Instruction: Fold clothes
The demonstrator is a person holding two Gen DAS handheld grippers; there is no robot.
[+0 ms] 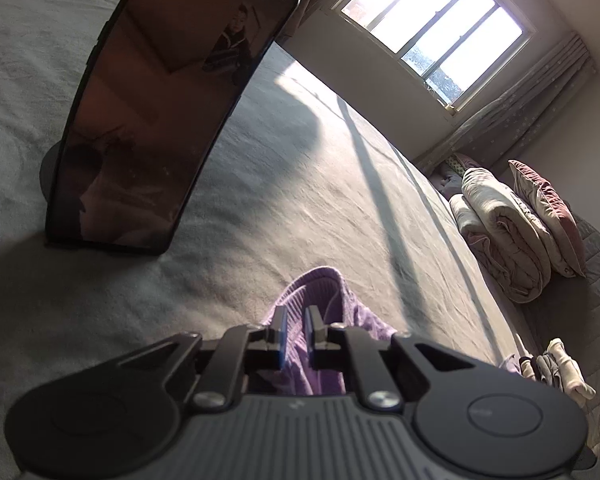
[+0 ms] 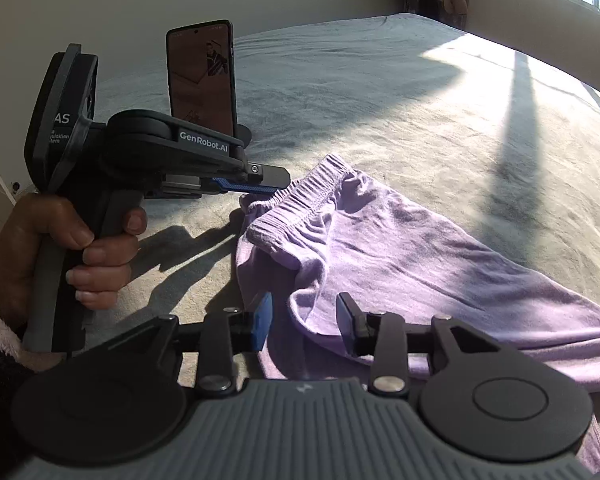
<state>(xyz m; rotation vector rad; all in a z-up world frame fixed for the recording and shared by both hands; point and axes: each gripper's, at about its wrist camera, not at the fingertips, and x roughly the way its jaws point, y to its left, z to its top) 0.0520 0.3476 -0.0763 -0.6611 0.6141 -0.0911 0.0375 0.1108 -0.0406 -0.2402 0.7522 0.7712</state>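
Sunlit and wide, the bed (image 2: 380,92) under its pale cover fills both views, with window light crossing it in bright bands. On it we have the purple garment (image 2: 400,248), spread flat toward the right with its elastic waistband (image 2: 296,200) bunched at the left end.

Our left gripper (image 1: 296,320) is nearly closed on a fold of that waistband, the cloth passing between its blue pads. Our right gripper (image 2: 304,316) stands about half open just over the near edge of the garment; cloth lies between its fingers, but the pads do not press on it, so it holds nothing.

We judge two risks. If the left gripper pulls while the right has no hold, the garment could drag and bunch instead of folding cleanly. The phone (image 2: 202,76) propped upright close behind the left gripper could also be knocked over by a swing of that hand.

Only the right wrist view shows the garment's full spread and the hand (image 2: 60,256) around the left gripper's handle. Only the left wrist view shows the folded quilt (image 1: 504,236), the pillow (image 1: 548,220) and the small pile of clothes (image 1: 556,372) at the bed's far side.
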